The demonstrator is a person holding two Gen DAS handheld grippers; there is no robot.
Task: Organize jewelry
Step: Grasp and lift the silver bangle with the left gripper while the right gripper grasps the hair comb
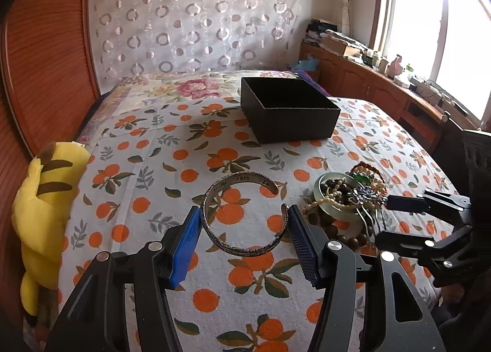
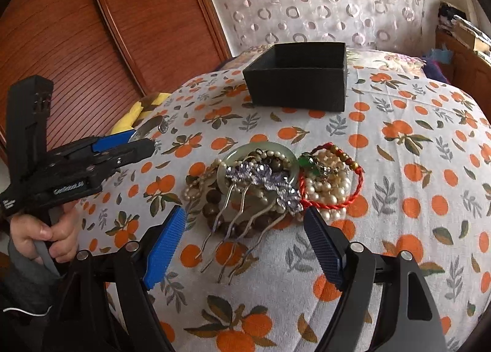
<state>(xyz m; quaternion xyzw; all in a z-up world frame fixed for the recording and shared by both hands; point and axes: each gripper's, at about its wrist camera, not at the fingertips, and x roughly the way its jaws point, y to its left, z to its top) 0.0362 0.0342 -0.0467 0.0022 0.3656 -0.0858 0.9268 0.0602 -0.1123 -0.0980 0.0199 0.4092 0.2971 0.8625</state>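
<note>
The silver cuff bracelet [image 1: 242,214] sits clamped between the left gripper [image 1: 242,230] fingers [image 1: 187,244], one blue pad pressing each side of the band, its open gap turned toward the black box [image 1: 288,109]. It hangs above the orange-print bedspread [image 1: 147,186], nearer the camera than the box. To the right of the bracelet lies the jewelry pile [image 2: 270,180]: a pale jade bangle [image 2: 233,155], pearl strands, dark wooden beads, a red cord bracelet [image 2: 334,201] and a silver hair comb [image 2: 245,198] on top. The right gripper [image 2: 245,229] fingers [image 2: 165,241] stand apart, empty, either side of the comb's prongs without touching. A yellow plush toy [image 1: 40,207] lies left of the bracelet at the bed's edge.
</note>
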